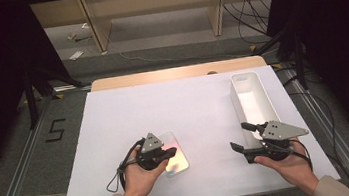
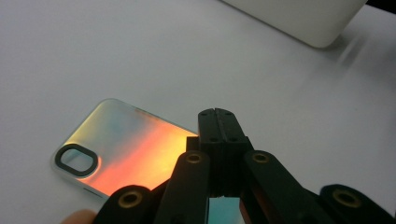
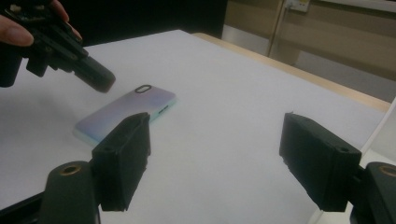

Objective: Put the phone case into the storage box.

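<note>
An iridescent phone case lies flat on the white sheet, near the front left. My left gripper hovers just over it with its jaws pressed together and nothing between them. In the left gripper view the shut jaws meet at the left gripper's tip, over the edge of the case, whose camera cutout lies at the left. My right gripper stands open and empty at the front right. Through its spread jaws, in the right gripper view, my right gripper faces the case and the left gripper above it.
A long white tray stands at the right of the sheet, just beyond my right gripper; its corner shows as the tray in the left gripper view. A wooden table edge runs along the back. Cables and shelf legs lie on the floor beyond.
</note>
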The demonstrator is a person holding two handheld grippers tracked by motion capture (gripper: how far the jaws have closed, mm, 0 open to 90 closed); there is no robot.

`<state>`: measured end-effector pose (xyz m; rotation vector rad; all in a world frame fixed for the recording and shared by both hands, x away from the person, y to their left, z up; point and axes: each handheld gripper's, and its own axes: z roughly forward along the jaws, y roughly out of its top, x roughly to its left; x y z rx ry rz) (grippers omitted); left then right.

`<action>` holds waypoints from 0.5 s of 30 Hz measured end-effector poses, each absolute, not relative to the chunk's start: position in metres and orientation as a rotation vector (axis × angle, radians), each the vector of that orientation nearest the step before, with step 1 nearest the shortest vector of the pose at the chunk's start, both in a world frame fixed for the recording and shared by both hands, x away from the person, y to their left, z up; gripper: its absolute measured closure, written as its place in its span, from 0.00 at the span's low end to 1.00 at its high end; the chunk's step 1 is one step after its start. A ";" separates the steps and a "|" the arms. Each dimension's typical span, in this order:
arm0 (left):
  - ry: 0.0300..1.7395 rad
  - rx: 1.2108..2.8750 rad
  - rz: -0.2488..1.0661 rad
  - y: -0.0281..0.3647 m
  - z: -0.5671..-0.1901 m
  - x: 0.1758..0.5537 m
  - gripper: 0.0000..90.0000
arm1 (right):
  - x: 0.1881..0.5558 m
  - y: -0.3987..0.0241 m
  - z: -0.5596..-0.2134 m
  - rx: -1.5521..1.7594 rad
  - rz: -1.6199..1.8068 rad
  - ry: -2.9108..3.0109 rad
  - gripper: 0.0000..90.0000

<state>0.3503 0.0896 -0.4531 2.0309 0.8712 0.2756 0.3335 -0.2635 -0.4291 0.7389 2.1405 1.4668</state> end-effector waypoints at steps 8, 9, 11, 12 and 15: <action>0.859 2.116 0.245 0.069 -0.465 0.352 1.00 | 0.335 -0.261 -0.429 0.734 1.466 2.151 0.28; 0.857 2.126 0.243 0.067 -0.467 0.353 1.00 | 0.335 -0.261 -0.429 0.733 1.466 2.153 0.28; 0.846 2.145 0.244 0.062 -0.470 0.355 1.00 | 0.336 -0.260 -0.429 0.730 1.472 2.154 0.28; 0.839 2.161 0.245 0.056 -0.472 0.356 1.00 | 0.337 -0.259 -0.429 0.728 1.475 2.157 0.28; 0.834 2.179 0.241 0.048 -0.475 0.357 1.00 | 0.337 -0.258 -0.429 0.726 1.473 2.159 0.28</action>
